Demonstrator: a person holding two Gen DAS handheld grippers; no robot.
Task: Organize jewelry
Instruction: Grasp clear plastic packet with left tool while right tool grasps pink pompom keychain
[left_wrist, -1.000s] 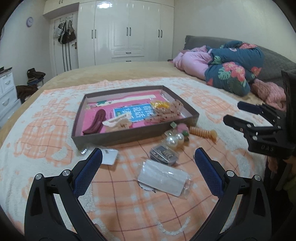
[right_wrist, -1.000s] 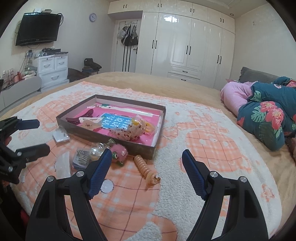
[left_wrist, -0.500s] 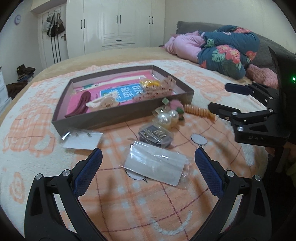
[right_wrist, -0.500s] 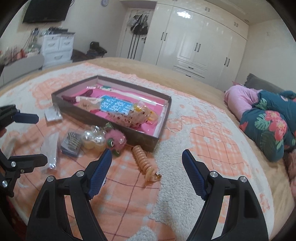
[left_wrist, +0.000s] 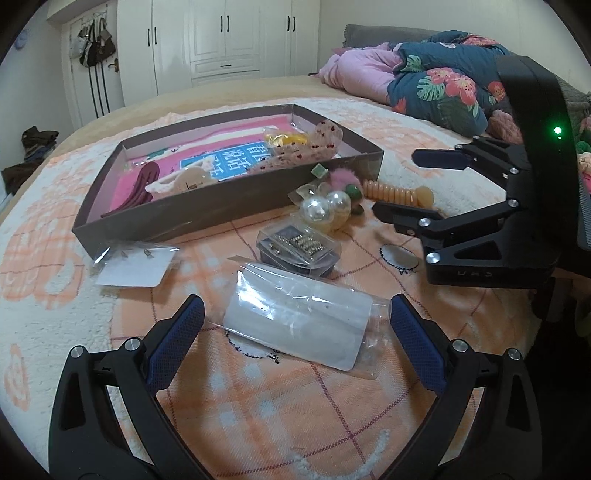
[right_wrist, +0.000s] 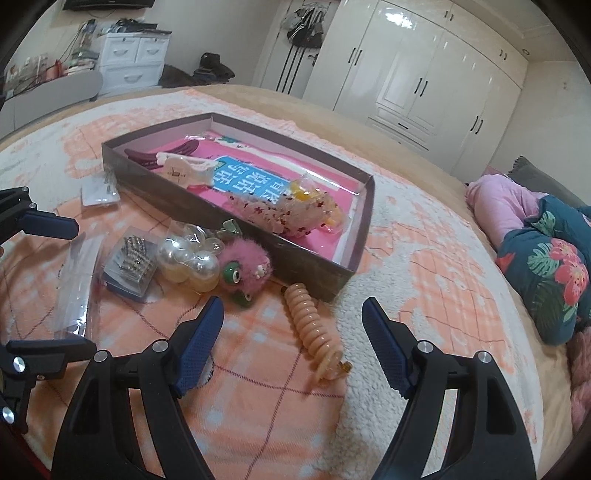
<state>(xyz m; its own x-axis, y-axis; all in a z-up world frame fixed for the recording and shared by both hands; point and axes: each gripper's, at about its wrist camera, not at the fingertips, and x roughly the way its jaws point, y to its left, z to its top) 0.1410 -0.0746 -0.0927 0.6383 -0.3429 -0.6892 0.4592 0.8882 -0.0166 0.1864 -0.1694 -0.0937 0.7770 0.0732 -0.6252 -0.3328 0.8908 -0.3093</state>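
Note:
A brown box (left_wrist: 207, 206) (right_wrist: 207, 206) with a pink lining holds hair clips and bagged pieces. In front of it lie a clear plastic bag (left_wrist: 299, 321), a small clear case of metal pieces (left_wrist: 295, 247) (right_wrist: 131, 264), pearl beads (left_wrist: 325, 210) (right_wrist: 188, 260), a pink fluffy ornament (right_wrist: 245, 262) and an orange spiral hair tie (right_wrist: 314, 332) (left_wrist: 399, 192). My left gripper (left_wrist: 295, 347) is open, its fingers on either side of the plastic bag. My right gripper (right_wrist: 293, 343) is open just above the spiral hair tie, and it also shows in the left wrist view (left_wrist: 424, 184).
A white earring card (left_wrist: 136, 266) lies left of the bag by the box front. All rests on an orange-checked blanket (right_wrist: 258, 406) on a bed. Pink and floral bedding (left_wrist: 424, 81) is piled at the far right. White wardrobes stand behind.
Both grippers have moved forward and down toward the loose items. The left now straddles the plastic bag; the right has closed in on the spiral hair tie.

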